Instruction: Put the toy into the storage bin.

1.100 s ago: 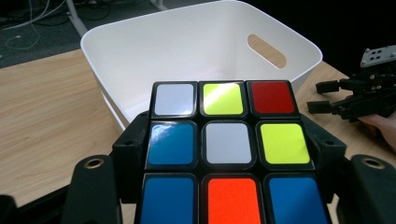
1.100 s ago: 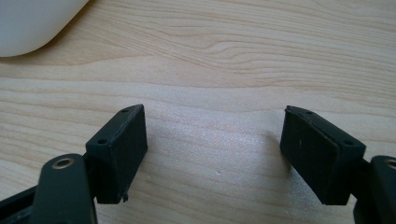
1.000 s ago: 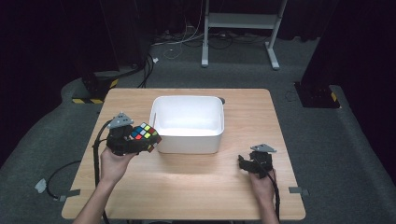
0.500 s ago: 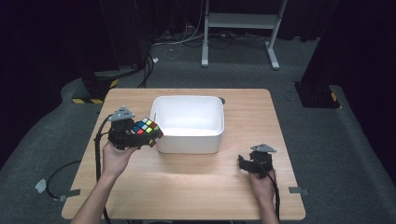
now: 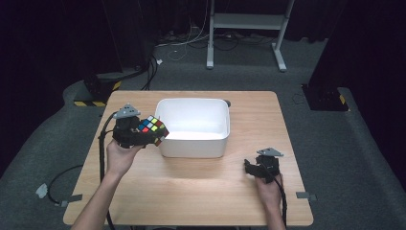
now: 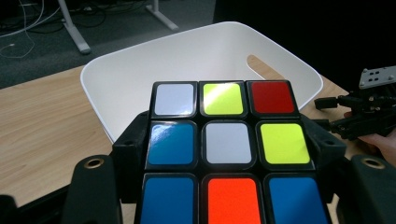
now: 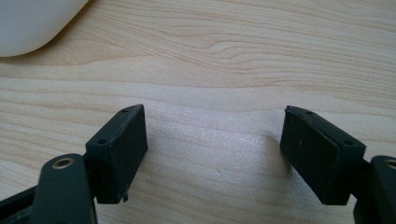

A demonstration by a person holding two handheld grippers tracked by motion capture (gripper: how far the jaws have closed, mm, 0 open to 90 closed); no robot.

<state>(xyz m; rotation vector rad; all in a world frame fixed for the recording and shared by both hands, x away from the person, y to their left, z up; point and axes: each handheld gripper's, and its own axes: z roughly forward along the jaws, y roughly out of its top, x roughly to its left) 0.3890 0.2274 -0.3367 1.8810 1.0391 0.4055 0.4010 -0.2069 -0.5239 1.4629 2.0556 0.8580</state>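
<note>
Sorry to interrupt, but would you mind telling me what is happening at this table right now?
A person is working with a gripper in each hand. The left gripper is shut on a Rubik's cube and holds it up at the left rim of the white bin, not yet inside it. The right gripper is open and holds nothing, low over the wooden table to the right of the bin.

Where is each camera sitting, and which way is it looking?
High view: above the person's side, looking forward and down on the table; both forearms, left gripper, right gripper.
Left gripper view: rides the left gripper, facing the puzzle cube and white bin.
Right gripper view: rides the right gripper, facing down at bare wood.
Shared: high and left gripper views both show cube and bin.
</note>
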